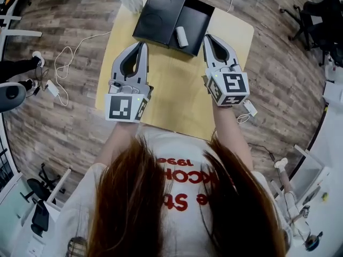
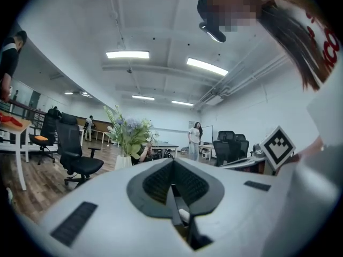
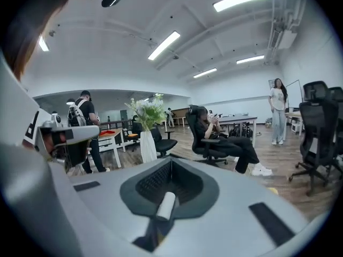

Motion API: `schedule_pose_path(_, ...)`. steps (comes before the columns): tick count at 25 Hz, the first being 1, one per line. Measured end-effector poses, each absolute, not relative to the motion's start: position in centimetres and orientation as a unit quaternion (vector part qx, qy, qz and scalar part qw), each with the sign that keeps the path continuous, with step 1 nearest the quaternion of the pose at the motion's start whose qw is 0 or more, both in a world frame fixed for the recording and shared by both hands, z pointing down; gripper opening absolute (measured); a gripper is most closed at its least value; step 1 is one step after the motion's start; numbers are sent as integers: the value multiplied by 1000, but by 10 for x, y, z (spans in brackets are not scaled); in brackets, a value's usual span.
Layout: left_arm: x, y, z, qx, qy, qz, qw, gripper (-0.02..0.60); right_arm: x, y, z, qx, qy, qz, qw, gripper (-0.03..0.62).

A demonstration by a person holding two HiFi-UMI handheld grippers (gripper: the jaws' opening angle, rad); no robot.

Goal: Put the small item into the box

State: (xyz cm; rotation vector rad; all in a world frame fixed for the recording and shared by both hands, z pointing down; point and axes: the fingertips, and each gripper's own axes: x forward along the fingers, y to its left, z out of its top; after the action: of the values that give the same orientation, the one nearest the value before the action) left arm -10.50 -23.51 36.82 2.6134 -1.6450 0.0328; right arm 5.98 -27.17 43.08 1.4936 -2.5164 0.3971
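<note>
Your L gripper (image 1: 142,44) + R gripper (image 1: 206,38): jaws closed tight, both empty. FYI small item (image 1: 181,36) lies inside box (image 1: 195,23), just 9 o'clock of R tips; box at table (image 1: 177,90) 12 o'clock edge.

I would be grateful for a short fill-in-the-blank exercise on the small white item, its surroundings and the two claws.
1. The small white item lies inside the open black ____.
2. The box rests on a table whose top is coloured ____.
3. The left claw and the right claw both have their jaws ____, gripping nothing.
Missing words: box; yellow; shut.
</note>
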Motion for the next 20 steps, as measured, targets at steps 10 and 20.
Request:
schedule_pose_path(10, -103, -221, 334, 850, -527, -6, -4, 6, 78, -239, 357, 515, -852, 89, 41, 6)
schedule_pose_path(20, -105, -197, 318, 852, -523, -16, -21, 8, 92, -198, 332, 529, -845, 78, 16, 5)
